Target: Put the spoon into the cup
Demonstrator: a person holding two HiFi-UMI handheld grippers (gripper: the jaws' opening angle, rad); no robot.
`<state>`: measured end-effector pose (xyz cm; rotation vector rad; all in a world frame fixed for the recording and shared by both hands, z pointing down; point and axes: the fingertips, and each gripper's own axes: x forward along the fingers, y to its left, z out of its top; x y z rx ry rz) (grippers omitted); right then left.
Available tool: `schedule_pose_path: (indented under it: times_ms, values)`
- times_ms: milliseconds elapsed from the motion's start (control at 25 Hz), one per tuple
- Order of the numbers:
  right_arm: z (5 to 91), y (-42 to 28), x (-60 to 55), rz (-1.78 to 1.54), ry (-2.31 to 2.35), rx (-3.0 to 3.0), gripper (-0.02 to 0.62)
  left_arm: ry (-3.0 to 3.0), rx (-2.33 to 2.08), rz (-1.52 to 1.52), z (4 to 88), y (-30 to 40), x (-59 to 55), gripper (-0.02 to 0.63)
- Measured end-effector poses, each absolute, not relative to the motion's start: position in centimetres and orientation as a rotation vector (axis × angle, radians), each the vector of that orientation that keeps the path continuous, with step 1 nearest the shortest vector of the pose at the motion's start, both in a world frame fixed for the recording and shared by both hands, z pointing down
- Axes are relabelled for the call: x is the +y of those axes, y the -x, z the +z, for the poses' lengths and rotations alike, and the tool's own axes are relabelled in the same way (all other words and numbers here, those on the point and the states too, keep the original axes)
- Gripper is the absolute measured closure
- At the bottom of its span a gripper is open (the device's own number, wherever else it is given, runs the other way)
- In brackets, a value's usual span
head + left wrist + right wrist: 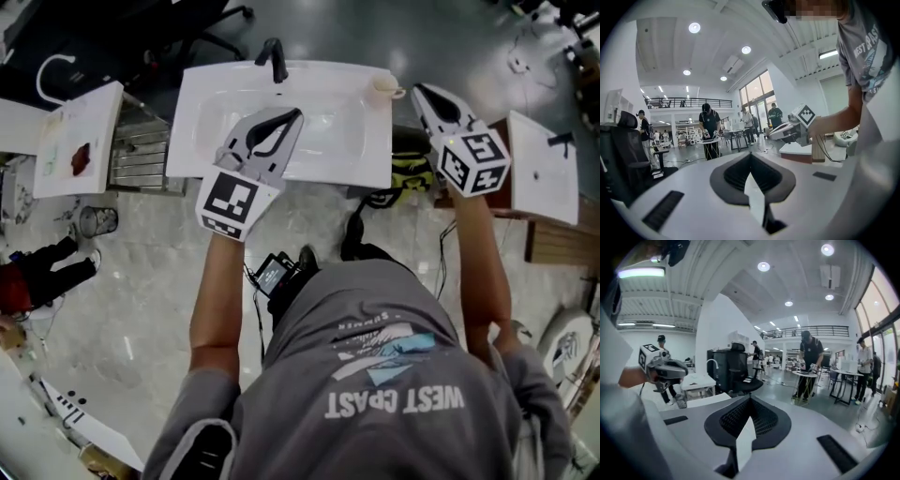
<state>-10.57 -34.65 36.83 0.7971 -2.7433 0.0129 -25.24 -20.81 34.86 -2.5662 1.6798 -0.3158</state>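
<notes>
A small pale cup (385,85) stands on the back right corner of the white sink (281,159). I cannot make out a spoon in any view. My left gripper (295,113) hangs above the basin, held level, jaws shut with nothing between them (751,154). My right gripper (419,89) is raised just right of the cup, also shut and empty (750,397). Each gripper view looks out over the room and catches the other gripper: the right one (792,129) in the left gripper view, the left one (663,367) in the right gripper view.
A black faucet (275,58) stands at the sink's back edge. White boards lie to the left (80,141) and right (542,167), with a metal rack (141,155) beside the sink. An office chair (736,371) and several people (708,131) stand farther off.
</notes>
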Motion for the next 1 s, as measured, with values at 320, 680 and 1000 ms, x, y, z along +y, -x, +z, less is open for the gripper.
schedule_pose_path:
  times_ms: [320, 680, 1000]
  values:
    - [31.4, 15.2, -22.3, -0.236, -0.395, -2.791, 0.565, 2.570, 1.630, -0.327, 33.3, 24.7, -15.7, 0.604]
    - [28.8, 16.0, -14.8, -0.312, -0.326, -2.810, 0.565, 2.575, 1.592, -0.308, 32.4, 24.6, -10.8, 0.604]
    - [29.3, 15.2, -12.0, -0.312, -0.357, -2.770, 0.565, 2.592, 1.563, -0.284, 33.0, 24.6, -8.3, 0.604]
